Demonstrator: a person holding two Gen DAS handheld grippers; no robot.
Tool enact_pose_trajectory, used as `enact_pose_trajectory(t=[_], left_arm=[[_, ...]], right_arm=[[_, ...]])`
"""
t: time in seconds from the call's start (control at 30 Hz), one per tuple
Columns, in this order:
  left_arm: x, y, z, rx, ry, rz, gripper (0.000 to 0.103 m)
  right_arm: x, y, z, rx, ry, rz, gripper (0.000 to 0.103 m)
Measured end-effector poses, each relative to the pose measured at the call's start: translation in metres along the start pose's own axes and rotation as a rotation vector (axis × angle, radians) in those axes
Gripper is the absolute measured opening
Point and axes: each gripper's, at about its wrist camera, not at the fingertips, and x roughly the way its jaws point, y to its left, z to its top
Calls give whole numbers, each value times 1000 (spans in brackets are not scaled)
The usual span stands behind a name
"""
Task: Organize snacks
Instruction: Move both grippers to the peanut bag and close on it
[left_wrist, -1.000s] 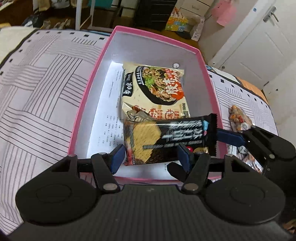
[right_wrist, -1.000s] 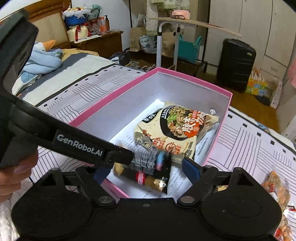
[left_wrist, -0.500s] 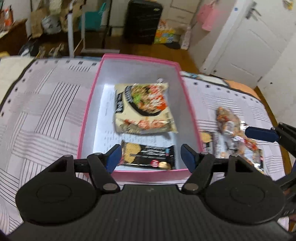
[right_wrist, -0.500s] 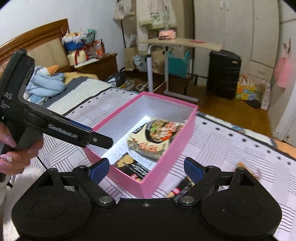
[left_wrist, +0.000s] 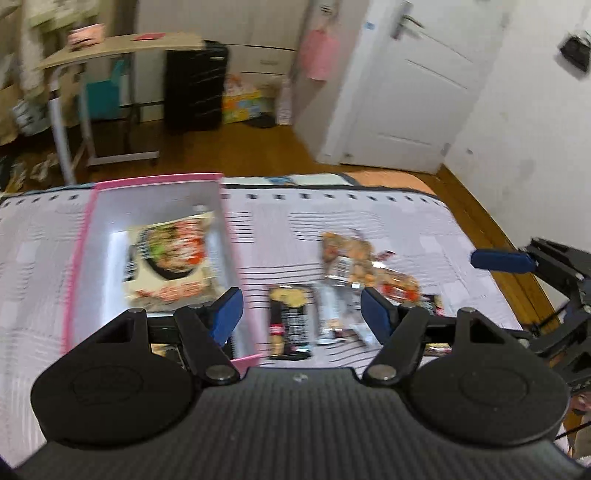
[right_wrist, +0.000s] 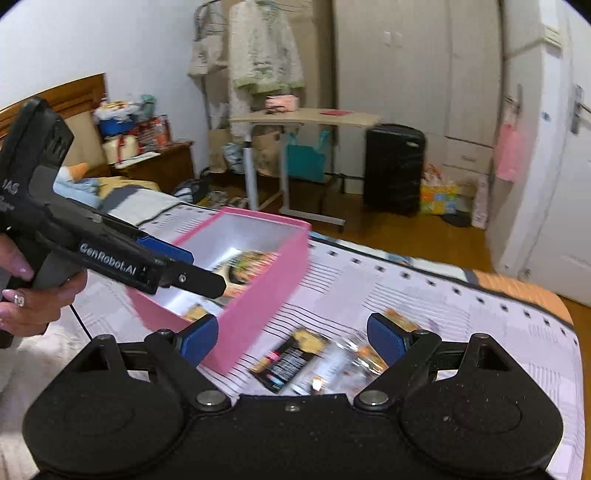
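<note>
A pink box (left_wrist: 81, 243) lies on the striped bed cover and holds a noodle packet (left_wrist: 171, 258) and a dark snack pack, mostly hidden behind my left fingers. To its right on the cover lie a black snack bar (left_wrist: 290, 323) and several clear snack bags (left_wrist: 354, 266). My left gripper (left_wrist: 301, 314) is open and empty above the bar. My right gripper (right_wrist: 291, 334) is open and empty above the same black bar (right_wrist: 291, 360), beside the pink box (right_wrist: 258, 295). The left gripper also shows in the right wrist view (right_wrist: 181, 266).
The bed cover (left_wrist: 369, 210) ends at the far edge, with wooden floor beyond. A side table (right_wrist: 306, 118), a black suitcase (right_wrist: 393, 168) and a white door (left_wrist: 410, 92) stand in the room. Bedding and a nightstand lie at left (right_wrist: 147, 166).
The dark snack pack was released into the box. Both grippers pulled back and up and swung right, over the loose snacks beside the box. The current frames are blurred by motion.
</note>
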Motion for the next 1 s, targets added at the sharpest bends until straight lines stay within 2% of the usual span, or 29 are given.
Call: enact_pose_trajectory(t=[0.23, 0.3, 0.4, 0.5, 0.53, 0.63, 0.77, 1.0], left_arm=[[77, -54, -6, 173, 9, -20, 70], [101, -63, -8, 182, 39, -37, 70], [142, -68, -9, 117, 127, -101, 68], [183, -68, -13, 61, 214, -155, 65], [194, -67, -15, 50, 231, -159, 64], [220, -65, -23, 10, 263, -165, 54], [229, -61, -29, -27, 260, -220, 33], [228, -63, -31, -64, 327, -289, 32]], right_arm=[[52, -67, -48, 286, 130, -34, 91], [66, -80, -65, 339, 152, -58, 91], [86, -93, -83, 403, 170, -61, 91], [98, -97, -96, 389, 186, -94, 91], [102, -97, -98, 372, 183, -105, 95], [118, -101, -105, 347, 205, -121, 97], [125, -106, -110, 372, 195, -104, 103], [112, -108, -120, 368, 195, -71, 103]])
